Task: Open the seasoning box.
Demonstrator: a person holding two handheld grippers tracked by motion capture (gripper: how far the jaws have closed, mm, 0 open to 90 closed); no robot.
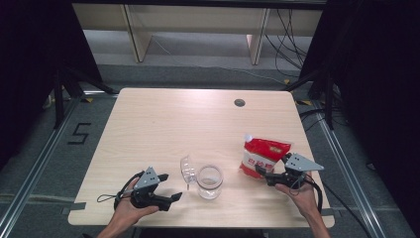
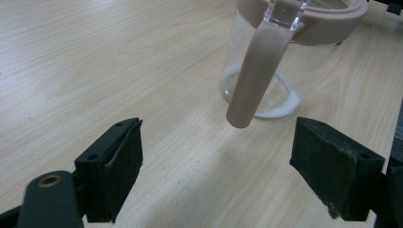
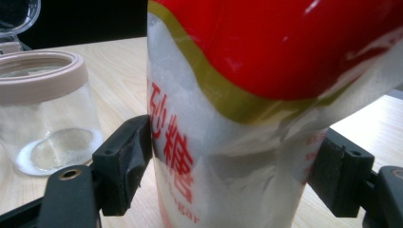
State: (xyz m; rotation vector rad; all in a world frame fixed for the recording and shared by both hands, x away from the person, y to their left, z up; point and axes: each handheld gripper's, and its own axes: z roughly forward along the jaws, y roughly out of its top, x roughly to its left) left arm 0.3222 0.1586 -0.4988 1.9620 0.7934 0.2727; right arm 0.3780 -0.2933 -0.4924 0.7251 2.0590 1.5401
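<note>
A red and clear bag of white sugar point(image 1: 262, 156) stands upright on the wooden table point(image 1: 148, 124) at the right. My right gripper point(image 1: 272, 166) is closed around its lower part, and both pads touch the bag point(image 3: 228, 142) in the right gripper view. A clear glass jar point(image 1: 209, 181) with a beige rim sits near the front middle, its clear lid point(image 1: 187, 168) flipped open to the left. The left gripper point(image 1: 171, 186) rests open just left of the jar, nothing between its jaws. In the left gripper view the jar point(image 2: 280, 61) is ahead, a beige strap point(image 2: 256, 76) hanging down its side.
A small round dark grommet point(image 1: 239, 102) sits in the tabletop near the far edge. Bare wood lies between the jar and the bag. Black curtains flank the table, and cables run over the floor at the far right.
</note>
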